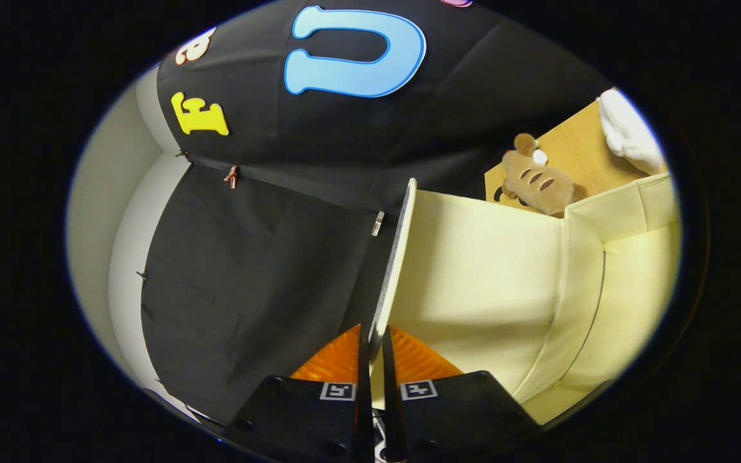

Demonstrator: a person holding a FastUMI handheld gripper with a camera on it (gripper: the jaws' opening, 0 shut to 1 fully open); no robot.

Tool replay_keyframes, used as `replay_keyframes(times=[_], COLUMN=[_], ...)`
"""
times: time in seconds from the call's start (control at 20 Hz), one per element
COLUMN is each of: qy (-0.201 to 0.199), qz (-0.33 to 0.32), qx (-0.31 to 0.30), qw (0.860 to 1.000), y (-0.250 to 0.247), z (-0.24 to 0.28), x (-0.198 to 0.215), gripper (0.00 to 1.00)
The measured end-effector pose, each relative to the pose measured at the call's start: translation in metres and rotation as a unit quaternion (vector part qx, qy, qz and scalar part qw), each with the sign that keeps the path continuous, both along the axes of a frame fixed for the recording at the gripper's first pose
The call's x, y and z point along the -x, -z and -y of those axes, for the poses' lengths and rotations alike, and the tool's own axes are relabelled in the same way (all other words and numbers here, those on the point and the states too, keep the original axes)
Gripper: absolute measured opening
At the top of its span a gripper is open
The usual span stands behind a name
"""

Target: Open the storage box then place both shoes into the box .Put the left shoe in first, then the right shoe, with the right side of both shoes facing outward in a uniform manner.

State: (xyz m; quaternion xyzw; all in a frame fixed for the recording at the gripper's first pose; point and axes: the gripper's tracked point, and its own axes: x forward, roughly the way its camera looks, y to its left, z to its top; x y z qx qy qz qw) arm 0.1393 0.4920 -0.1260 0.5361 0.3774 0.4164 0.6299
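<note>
Gripper view, single frame. Item: storage box (493,283), pale yellow fabric, interior wall and seamed corner visible beyond and to the 2 o'clock of the gripper (375,344).

Item: box lid (396,257), a thin stiff panel seen edge-on, rising from between the fingers toward 12 o'clock. The jaws are clenched on the lid's lower edge, one finger on each face, with almost no gap left between them.

Step in hand, as judged: the first one, opening the storage box. The lid stands roughly upright, so the box reads as partly to mostly open; how far it must swing to stay open cannot be told.

Next move, as judged: carry the lid further back past vertical toward 9 o'clock, let it rest, then release and go for the left shoe. Risk: the lid falling shut again if let go too early.

Pose: the gripper points up along the lid's plane, tilted, so the scene appears rolled to one side; the holding hand is hidden.

Other items: plush toy (534,183), brown, at 2 o'clock beyond the box rim, lying on a cardboard panel (576,151); white soft object (631,132) just beside it, identity unclear.
</note>
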Motion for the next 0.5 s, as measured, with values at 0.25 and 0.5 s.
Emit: replay_keyframes(times=[0.25, 0.5], qy=[0.002, 0.009], qz=[0.022, 0.076], qx=[0.053, 0.096], qw=[0.998, 0.992], y=[0.022, 0.028], z=[0.004, 0.023], x=[0.003, 0.005], gripper=[0.51, 0.81])
